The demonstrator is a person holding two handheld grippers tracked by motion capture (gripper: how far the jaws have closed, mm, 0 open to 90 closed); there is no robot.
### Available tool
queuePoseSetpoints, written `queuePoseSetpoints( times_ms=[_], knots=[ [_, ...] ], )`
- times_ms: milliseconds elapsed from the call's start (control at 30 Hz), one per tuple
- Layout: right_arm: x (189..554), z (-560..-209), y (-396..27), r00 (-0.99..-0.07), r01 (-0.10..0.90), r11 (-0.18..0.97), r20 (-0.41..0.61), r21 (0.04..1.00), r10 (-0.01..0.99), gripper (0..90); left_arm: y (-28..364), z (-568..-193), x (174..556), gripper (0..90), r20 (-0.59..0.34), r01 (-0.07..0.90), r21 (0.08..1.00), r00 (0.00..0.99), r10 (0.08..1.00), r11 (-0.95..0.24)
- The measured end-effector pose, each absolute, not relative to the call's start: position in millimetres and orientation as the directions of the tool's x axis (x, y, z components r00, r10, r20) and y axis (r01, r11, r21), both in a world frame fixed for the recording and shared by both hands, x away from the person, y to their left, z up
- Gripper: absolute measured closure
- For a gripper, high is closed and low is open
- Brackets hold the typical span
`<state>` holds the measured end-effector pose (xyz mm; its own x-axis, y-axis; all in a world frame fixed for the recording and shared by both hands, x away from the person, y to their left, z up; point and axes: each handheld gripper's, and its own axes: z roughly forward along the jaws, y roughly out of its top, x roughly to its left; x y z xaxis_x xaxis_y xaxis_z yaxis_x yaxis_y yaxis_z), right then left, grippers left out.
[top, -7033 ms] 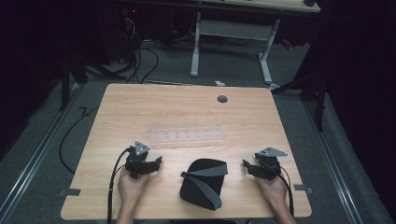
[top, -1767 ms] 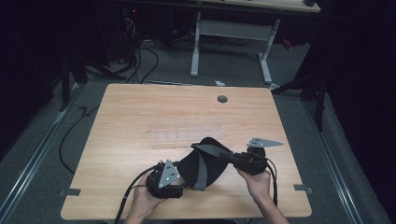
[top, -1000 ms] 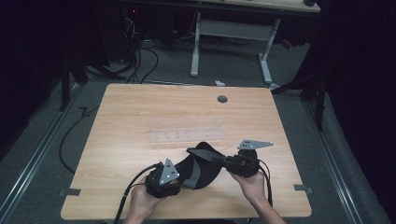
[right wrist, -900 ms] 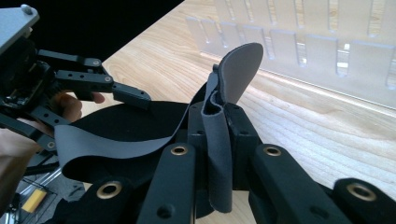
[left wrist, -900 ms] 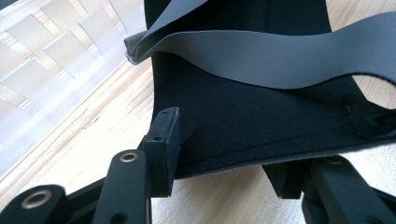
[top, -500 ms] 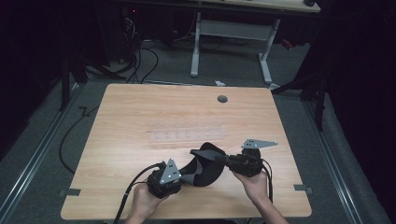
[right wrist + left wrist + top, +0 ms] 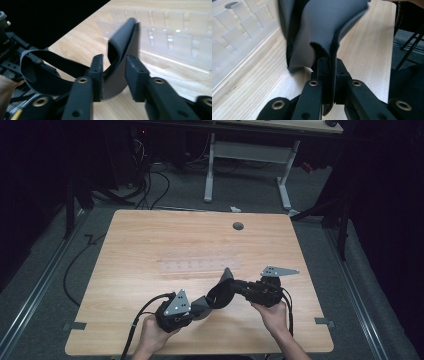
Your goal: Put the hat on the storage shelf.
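Observation:
A dark grey soft padded band (image 7: pixel 220 292) hangs bunched between my two grippers, just above the front of the wooden table (image 7: pixel 150 245). My left gripper (image 7: pixel 197 307) has just been closing and is shut on the band's edge (image 7: pixel 324 25), which stands folded above the jaws (image 7: pixel 329 62). My right gripper (image 7: pixel 240 287) has just been opening. Its jaws (image 7: pixel 113 65) stand apart with a curled fold of the band (image 7: pixel 125 37) between them, and a gap shows beside one pad.
A clear plastic slotted rack (image 7: pixel 200 266) lies flat across the table's middle, just beyond the band (image 7: pixel 234 32) (image 7: pixel 170 32). A round cable hole (image 7: pixel 238 226) sits near the far edge. Dark floor, cables and another desk's legs lie beyond.
The band, flat on the table seven seconds ago, is lifted and bunched smaller between the grippers. The left jaws have closed on it and the right jaws have parted.

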<state>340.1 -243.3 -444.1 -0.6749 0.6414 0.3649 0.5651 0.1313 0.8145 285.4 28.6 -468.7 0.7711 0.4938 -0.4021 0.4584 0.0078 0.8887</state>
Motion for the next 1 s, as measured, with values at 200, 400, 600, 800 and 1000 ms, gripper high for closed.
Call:
queuePoseSetpoints(
  times_ms=[200, 400, 600, 800, 1000],
  knots=[
    [330, -440, -259, -0.682, 0.520, 0.111, 0.334, 0.847, 0.650, 53.6, 39, -458, 284, 86.9, -0.438, 0.460, 0.885, 0.769, 0.467, 0.073],
    [328, -460, -279, -0.622, 0.523, 0.147, 0.257, 0.840, 0.739, 47.9, 47, -452, 286, 86.8, -0.467, 0.469, 0.875, 0.750, 0.469, 0.122],
    [326, -489, -289, -0.553, 0.539, 0.220, 0.144, 0.813, 0.821, 46.9, 53, -449, 289, 86.8, -0.487, 0.473, 0.866, 0.728, 0.483, 0.160],
    [331, -509, -294, -0.487, 0.577, 0.247, 0.086, 0.779, 0.869, 44.4, 60, -446, 293, 86.8, -0.497, 0.465, 0.863, 0.706, 0.505, 0.199],
    [334, -522, -299, -0.442, 0.602, 0.255, 0.051, 0.757, 0.895, 42.4, 69, -442, 295, 86.8, -0.511, 0.452, 0.857, 0.686, 0.518, 0.248]
  ],
)
